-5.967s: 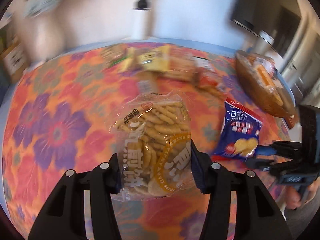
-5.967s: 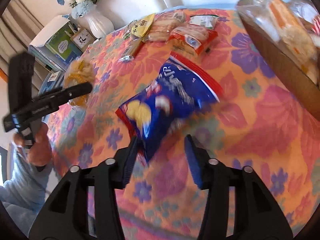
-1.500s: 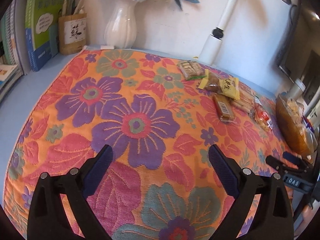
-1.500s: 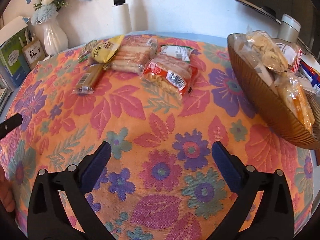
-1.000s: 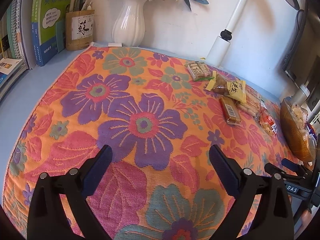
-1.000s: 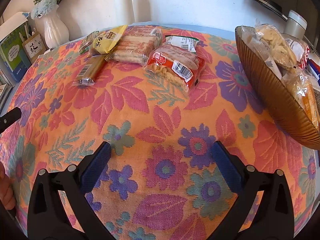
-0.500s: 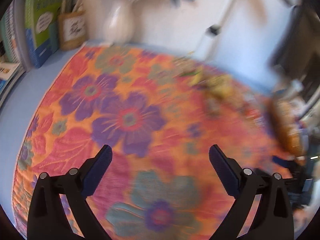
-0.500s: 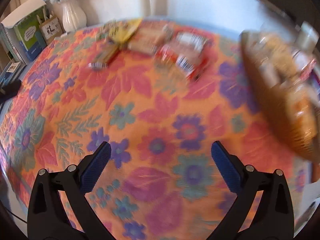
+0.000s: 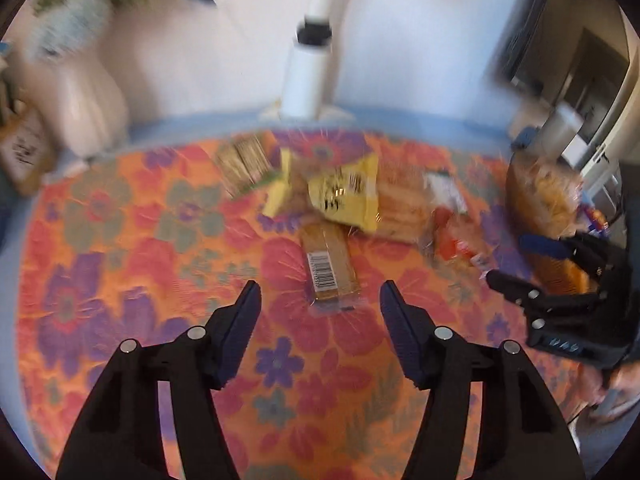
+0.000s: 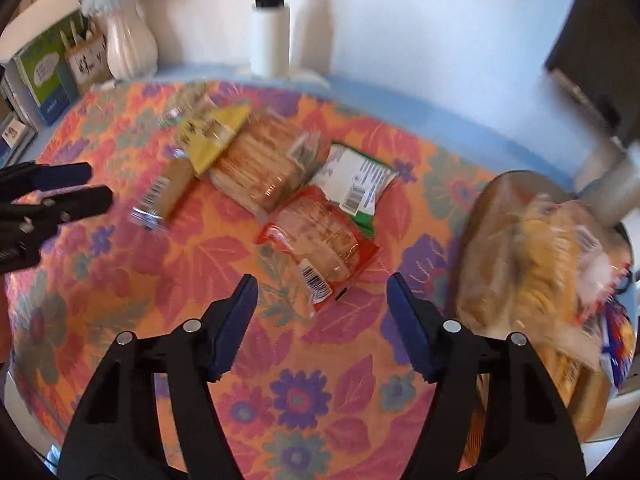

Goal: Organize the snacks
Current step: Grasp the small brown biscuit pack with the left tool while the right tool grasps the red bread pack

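My left gripper [image 9: 320, 300] is closing; its blue pads have not met anything, and the brown barcoded bar [image 9: 329, 267] lies in line with the gap, just beyond the fingertips, on the flowered cloth [image 9: 120, 280]. Further out from it sit a yellow packet [image 9: 347, 196] and a striped packet [image 9: 244, 166] to its left, blurred.

My right gripper [image 10: 320, 296] is also closing, nothing pressed between its pads. The red-edged cracker pack [image 10: 318, 250] lies straight ahead, its near end just past my fingertips. Beyond it are a green-and-white packet [image 10: 358, 186] and a clear cracker pack [image 10: 266, 168]. Off to the right of these jaws stands the brown basket [image 10: 472, 248], already holding bagged snacks. A white vase [image 10: 128, 46] and books [image 10: 40, 72] stand far back left.
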A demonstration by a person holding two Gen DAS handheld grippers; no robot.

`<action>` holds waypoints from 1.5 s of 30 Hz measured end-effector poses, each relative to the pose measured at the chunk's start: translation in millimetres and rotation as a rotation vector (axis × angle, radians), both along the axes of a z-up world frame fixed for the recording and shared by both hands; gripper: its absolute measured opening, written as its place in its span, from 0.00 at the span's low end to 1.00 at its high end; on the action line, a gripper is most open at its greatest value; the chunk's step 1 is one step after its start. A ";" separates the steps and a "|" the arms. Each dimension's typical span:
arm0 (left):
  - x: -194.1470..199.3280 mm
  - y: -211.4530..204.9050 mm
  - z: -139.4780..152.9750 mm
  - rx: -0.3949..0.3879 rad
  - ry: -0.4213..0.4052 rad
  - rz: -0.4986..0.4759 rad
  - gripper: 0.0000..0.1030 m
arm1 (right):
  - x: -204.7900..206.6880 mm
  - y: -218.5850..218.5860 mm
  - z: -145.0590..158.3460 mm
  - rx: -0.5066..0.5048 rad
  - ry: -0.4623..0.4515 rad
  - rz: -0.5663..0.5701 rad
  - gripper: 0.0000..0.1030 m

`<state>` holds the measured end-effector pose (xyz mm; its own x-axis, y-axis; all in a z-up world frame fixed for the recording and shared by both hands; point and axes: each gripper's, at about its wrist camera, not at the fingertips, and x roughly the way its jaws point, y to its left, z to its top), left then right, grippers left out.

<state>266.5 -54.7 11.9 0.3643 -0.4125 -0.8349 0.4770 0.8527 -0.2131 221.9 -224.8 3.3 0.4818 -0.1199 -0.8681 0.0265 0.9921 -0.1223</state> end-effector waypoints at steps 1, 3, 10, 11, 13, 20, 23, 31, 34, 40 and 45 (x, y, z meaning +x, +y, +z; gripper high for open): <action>5.8 -4.4 -11.4 0.000 0.014 -0.006 0.60 | 3.0 0.8 -1.8 -0.010 0.004 0.003 0.66; 14.3 -8.1 -24.3 -0.005 0.038 -0.010 0.60 | 11.9 0.9 -3.1 -0.019 0.001 0.028 0.72; 30.8 -33.8 -43.3 0.027 0.022 -0.027 0.60 | 42.0 12.0 -20.2 -0.058 0.057 0.085 0.76; 31.3 -35.4 -43.7 0.031 0.018 -0.028 0.60 | 43.9 12.5 -22.4 -0.064 0.068 0.084 0.76; 31.7 -40.3 -44.2 0.047 0.001 -0.034 0.58 | 48.1 15.2 -27.5 -0.058 0.092 0.085 0.72; 19.0 -42.8 -42.0 0.127 -0.038 -0.073 0.33 | 38.6 1.9 -32.8 0.201 0.171 -0.001 0.52; 3.7 -29.8 -40.2 0.076 -0.015 -0.118 0.33 | 19.7 4.2 -32.2 0.261 0.166 -0.012 0.52; -74.9 7.5 -32.4 0.024 0.039 -0.224 0.33 | -72.5 24.2 -30.5 0.291 0.080 -0.067 0.52; -100.4 18.6 -31.1 -0.030 0.077 -0.236 0.33 | -105.8 17.8 -30.9 0.355 0.043 -0.091 0.54; -136.9 29.2 -31.8 -0.102 0.077 -0.202 0.53 | -151.0 11.5 -37.6 0.437 -0.016 -0.115 0.74; -149.1 28.6 -30.4 -0.105 0.058 -0.160 0.61 | -172.4 4.0 -36.4 0.510 -0.053 -0.168 0.90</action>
<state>117.4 -26.1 -18.5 0.2395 -0.5469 -0.8022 0.5887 0.7388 -0.3279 49.5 -220.7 -33.1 0.5367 0.2313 -0.8115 0.1833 0.9068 0.3796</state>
